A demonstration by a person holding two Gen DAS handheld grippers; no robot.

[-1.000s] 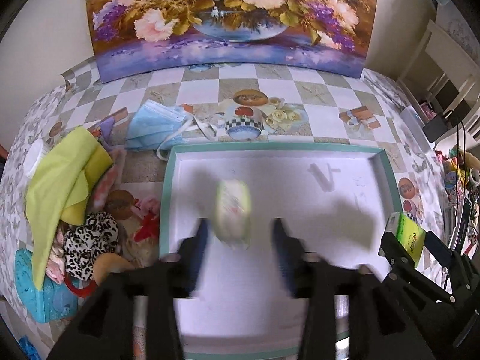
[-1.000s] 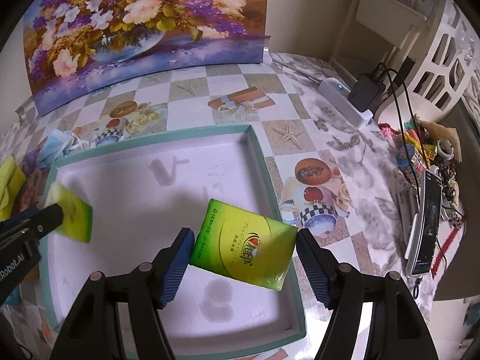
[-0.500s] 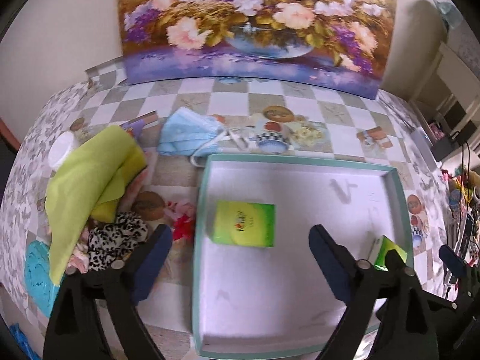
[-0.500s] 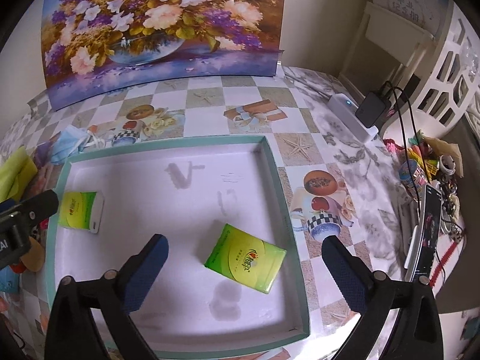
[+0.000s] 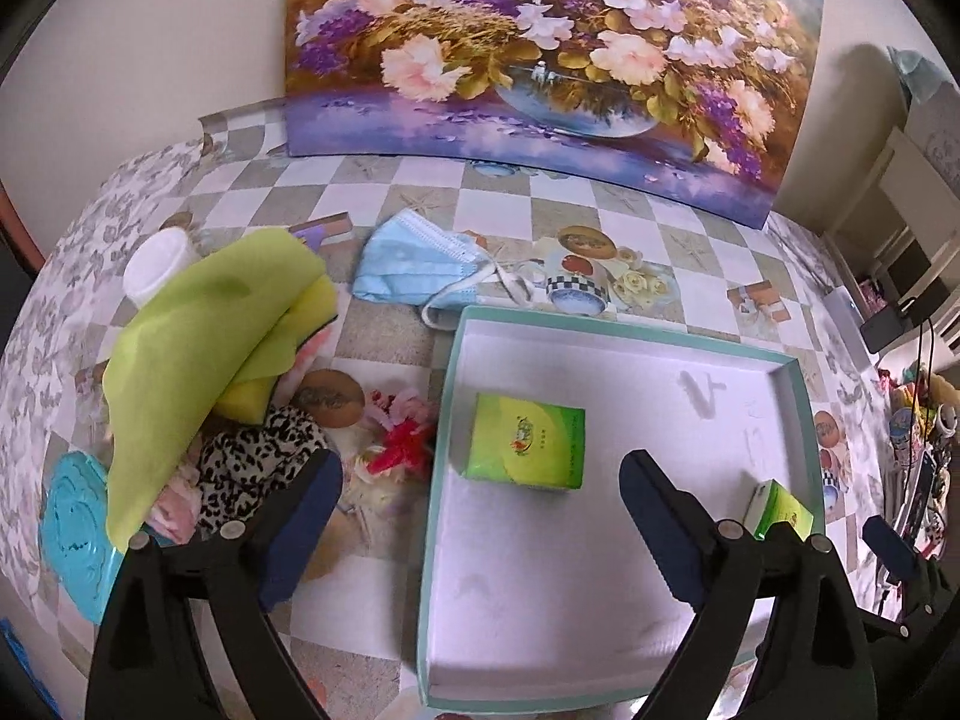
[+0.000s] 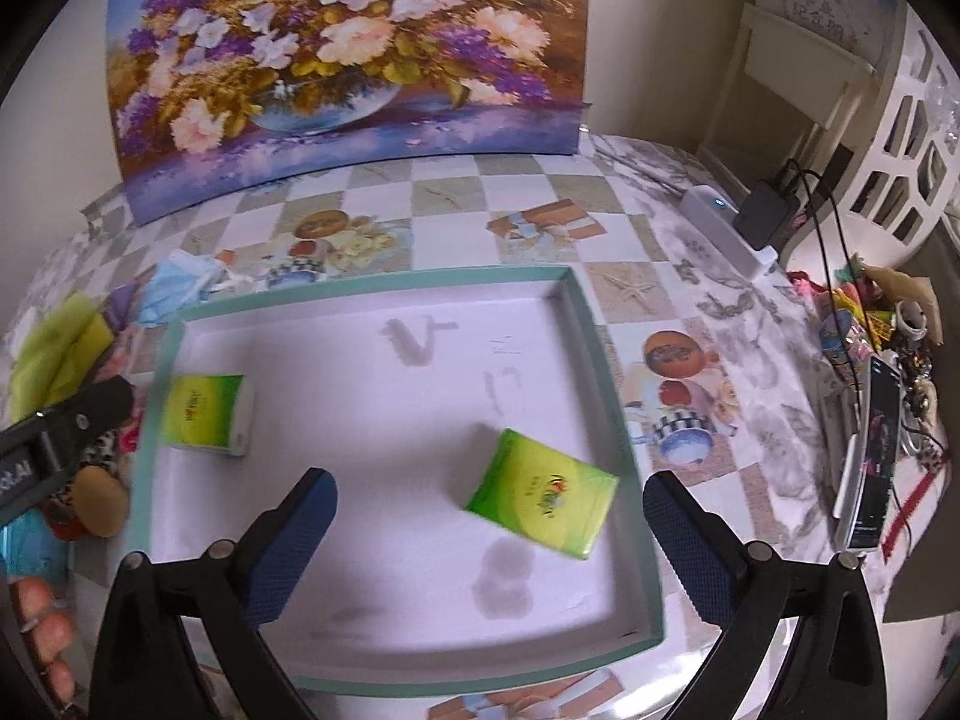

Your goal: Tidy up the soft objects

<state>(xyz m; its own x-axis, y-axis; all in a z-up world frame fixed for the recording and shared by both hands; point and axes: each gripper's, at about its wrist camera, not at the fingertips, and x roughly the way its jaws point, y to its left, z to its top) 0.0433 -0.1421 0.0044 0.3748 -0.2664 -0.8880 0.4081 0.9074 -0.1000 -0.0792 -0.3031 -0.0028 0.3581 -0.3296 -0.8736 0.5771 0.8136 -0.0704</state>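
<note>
A shallow white tray with a teal rim (image 5: 447,420) (image 6: 591,330) lies on the table. Two green tissue packs lie flat in it: one near the left side (image 5: 525,441) (image 6: 204,414), one toward the right (image 6: 543,495) (image 5: 780,510). My left gripper (image 5: 480,486) is open and empty, raised above the tray's left edge. My right gripper (image 6: 489,510) is open and empty above the tray's front. A pile of soft things lies left of the tray: a lime cloth (image 5: 192,354), a yellow sponge (image 5: 300,324), a leopard-print piece (image 5: 252,456), a blue face mask (image 5: 414,264).
A flower painting (image 5: 540,60) leans on the wall at the back. A teal lid (image 5: 72,534) and a white cup (image 5: 159,264) sit at the far left. A power strip with charger (image 6: 744,222), a phone (image 6: 870,450) and clutter sit at the right.
Both grippers have opened wide and let go of the tissue packs, which now lie in the tray. Both grippers have drawn back and up; the left one has shifted left.
</note>
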